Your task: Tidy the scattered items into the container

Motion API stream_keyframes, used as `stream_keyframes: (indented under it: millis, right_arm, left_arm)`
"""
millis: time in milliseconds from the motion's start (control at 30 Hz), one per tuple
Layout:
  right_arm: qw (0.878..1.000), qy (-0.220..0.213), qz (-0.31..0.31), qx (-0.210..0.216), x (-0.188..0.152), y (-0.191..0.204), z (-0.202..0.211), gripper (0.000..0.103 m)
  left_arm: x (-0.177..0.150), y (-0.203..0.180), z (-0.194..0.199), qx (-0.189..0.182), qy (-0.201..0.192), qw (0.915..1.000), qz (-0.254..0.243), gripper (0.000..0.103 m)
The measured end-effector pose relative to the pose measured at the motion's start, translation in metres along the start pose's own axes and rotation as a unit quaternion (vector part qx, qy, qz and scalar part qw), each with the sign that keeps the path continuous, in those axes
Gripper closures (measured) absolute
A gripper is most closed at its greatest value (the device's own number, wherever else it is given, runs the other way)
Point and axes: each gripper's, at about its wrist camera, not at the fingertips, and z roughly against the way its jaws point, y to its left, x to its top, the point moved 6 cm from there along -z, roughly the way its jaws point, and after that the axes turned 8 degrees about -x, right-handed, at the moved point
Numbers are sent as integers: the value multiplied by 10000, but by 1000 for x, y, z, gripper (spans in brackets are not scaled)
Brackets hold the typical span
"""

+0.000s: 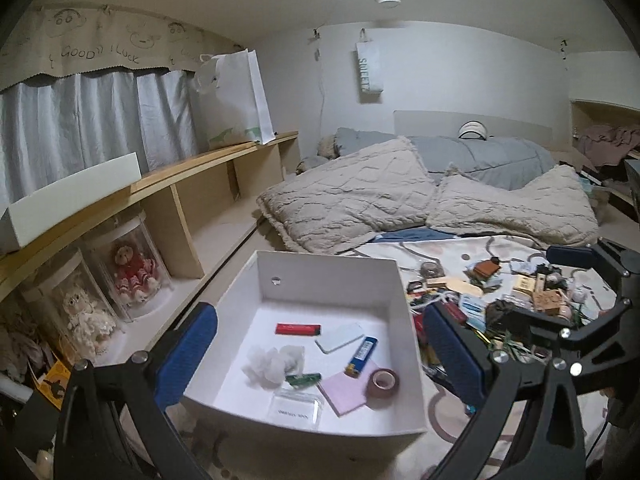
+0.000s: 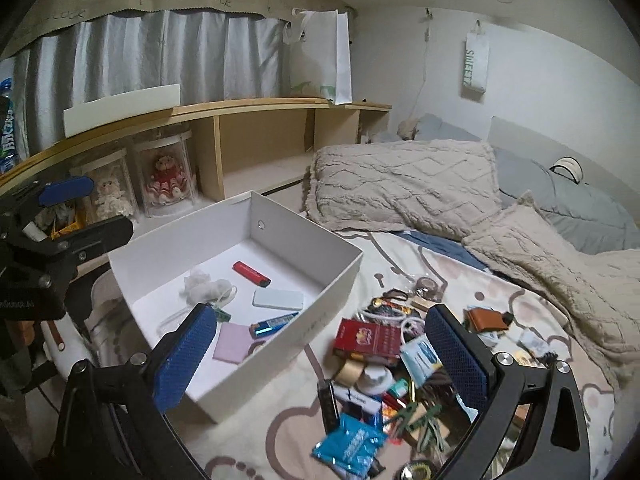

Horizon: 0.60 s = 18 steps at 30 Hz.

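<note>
The white box (image 1: 396, 280) is sitting on the bed (image 2: 480, 288), acting as container & as ref. landmark. Inside the box are lying a red lighter (image 1: 298, 329), blue lighter (image 1: 361, 357), white flat case (image 1: 340, 338), pink pad (image 1: 347, 393), tape roll (image 1: 383, 382), cotton wad (image 1: 272, 362), small green piece (image 1: 303, 379) & a clear packet (image 1: 296, 411). The scattered pile (image 2: 384, 368) is lying on the bed just beside the box's right wall, approx. half of the job appearing outstanding. The left gripper (image 1: 320, 364) is hovering above the box interior, released, nothing between the pads. The right gripper (image 2: 320, 356) is hanging over the box's near right corner & the pile edge, also spread wide & empty. In the pile: red carton (image 2: 368, 338), closest to the box wall, is looking light & stiff, so best taken across its narrow sides; blue foil sachet (image 2: 348, 446), further from the box, is looking soft & slippery, so pinching an edge seam is advisable; tan tape roll (image 2: 350, 372) is looking rigid, suited to a hold across the rim; brown leather holder (image 2: 490, 320) is sitting far right of the box. Green keys (image 2: 424, 424) are likely to be dangling & snagging on neighbours. Items are overlapping, so dragging extras along is a risk. The bedding is soft, so pressing down may be sinking items rather than seating the pads.
</note>
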Motion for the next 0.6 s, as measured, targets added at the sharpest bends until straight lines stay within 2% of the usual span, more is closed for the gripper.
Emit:
stream_keyframes:
  millis: [600]
  right_arm:
    - [9987, -375, -7, -354, -42, -18, 66, 0]
  left_arm:
    - [-50, -38, 41, -135, 36, 9999, -26, 0]
